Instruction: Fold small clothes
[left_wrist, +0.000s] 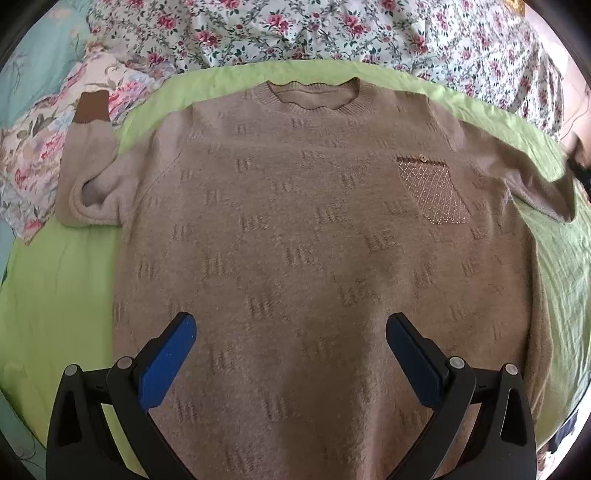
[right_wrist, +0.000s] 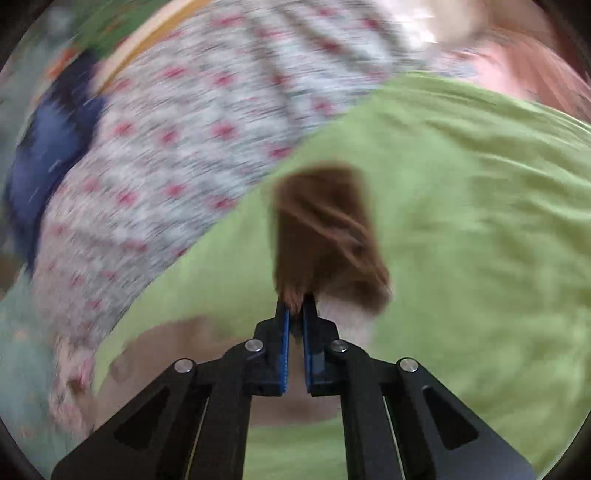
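sweater (left_wrist: 314, 229) flat on green sheet (left_wrist: 55, 277), nothing folded yet. right gripper (right_wrist: 295, 306) clamped on brown cuff (right_wrist: 321, 221); left gripper (left_wrist: 291, 332) wide open, empty. both sleeves + body left.

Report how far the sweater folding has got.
Done: the sweater lies flat, front up, on the green sheet. In hand: the right gripper is shut on the dark brown cuff of one sleeve. Left: the other sleeve is bunched at the side, the body is unfolded, and the left gripper hangs open above it.
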